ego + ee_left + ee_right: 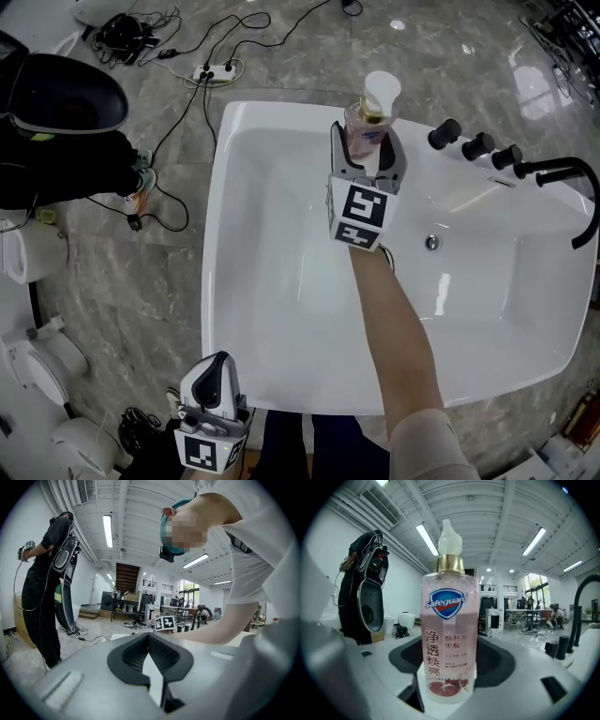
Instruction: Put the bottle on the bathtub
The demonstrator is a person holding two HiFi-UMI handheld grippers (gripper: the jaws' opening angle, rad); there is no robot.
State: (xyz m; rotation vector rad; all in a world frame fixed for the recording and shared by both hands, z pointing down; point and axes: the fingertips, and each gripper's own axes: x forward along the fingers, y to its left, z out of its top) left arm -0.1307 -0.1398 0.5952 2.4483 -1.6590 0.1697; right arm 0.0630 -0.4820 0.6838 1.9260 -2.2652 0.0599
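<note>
A clear pink soap bottle [372, 111] with a gold collar and white cap stands upright at the far rim of the white bathtub [221, 187]. My right gripper [366, 133] is shut on the bottle, one jaw on each side of its lower body. The right gripper view shows the bottle [449, 620] filling the middle, its base between the fingers of the right gripper [447, 688]. I cannot tell whether the base touches the rim. My left gripper [215, 367] hangs at the tub's near left corner, shut and empty. In its own view the left gripper [157, 679] has its pads together.
Three black knobs [476, 145] and a black faucet [565, 180] stand on the tub's right rim, and a drain [431, 243] sits in the basin. A person in black [56, 141] stands at left. Cables and a power strip [214, 72] lie on the floor beyond the tub.
</note>
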